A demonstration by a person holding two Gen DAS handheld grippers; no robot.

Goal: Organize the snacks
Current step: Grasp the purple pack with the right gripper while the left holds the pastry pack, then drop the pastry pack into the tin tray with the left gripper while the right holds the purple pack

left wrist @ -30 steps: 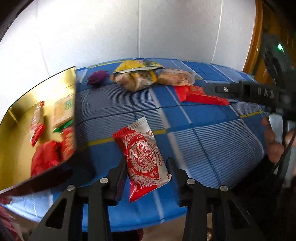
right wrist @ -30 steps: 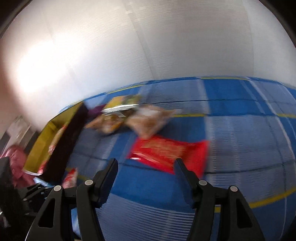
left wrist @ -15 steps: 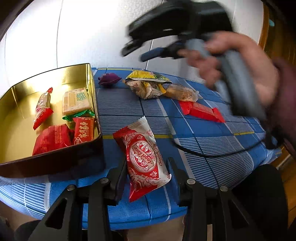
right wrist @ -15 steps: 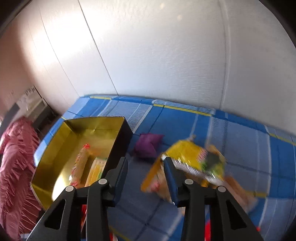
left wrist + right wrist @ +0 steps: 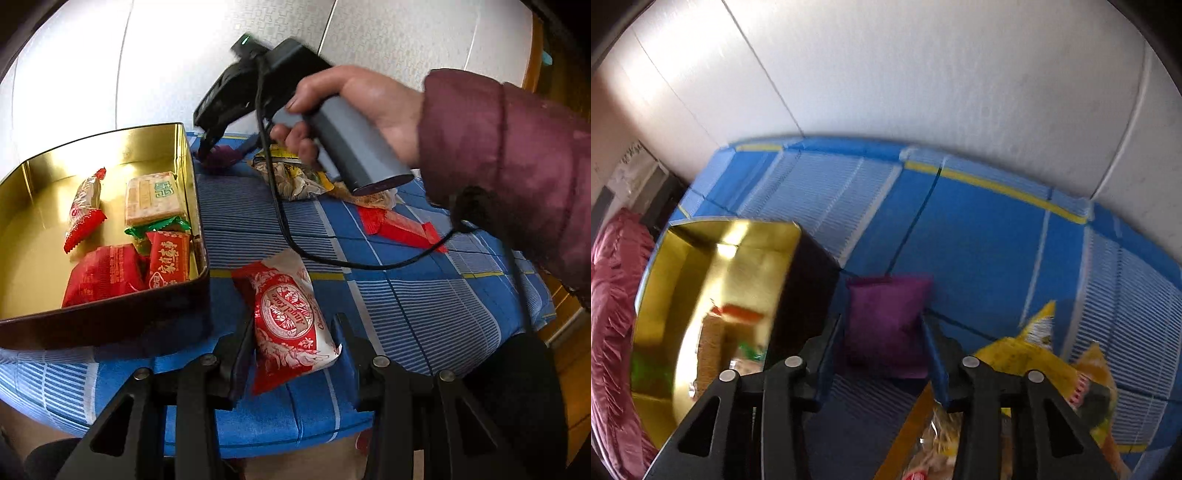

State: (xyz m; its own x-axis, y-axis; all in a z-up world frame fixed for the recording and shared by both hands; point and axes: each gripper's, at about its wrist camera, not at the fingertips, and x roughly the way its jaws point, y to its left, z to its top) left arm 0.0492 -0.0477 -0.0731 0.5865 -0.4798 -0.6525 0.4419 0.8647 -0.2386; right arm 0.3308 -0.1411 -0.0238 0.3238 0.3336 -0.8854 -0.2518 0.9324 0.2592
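Between the fingers of the left gripper (image 5: 293, 341) a red-and-white foil snack packet with an oval label (image 5: 290, 319) is clamped by its lower end, its upper end lying out over the blue plaid cloth of the worktop (image 5: 424, 310). Just to its left sits the gold-lined rectangular tin (image 5: 110, 325), in which several red and green wrapped snacks are already laid.

The fingers of the right gripper (image 5: 882, 349) are set narrow to either side of a small purple pillow-shaped sachet (image 5: 886, 317); the jaws have just been closing, then eased slightly apart, with the sachet between them. Whether the pads press on it cannot be told through the blur. The sachet lies on the cloth just beside the tin's dark outer wall. To its right a crumpled yellow snack bag (image 5: 1030, 362) is seen, and farther off a flat red wrapper (image 5: 402, 229).

The step in hand appears to be the pick-up of the purple sachet. Next, a firm closure and a short lift over the tin's rim are called for, and the left packet likewise remains to be carried in.
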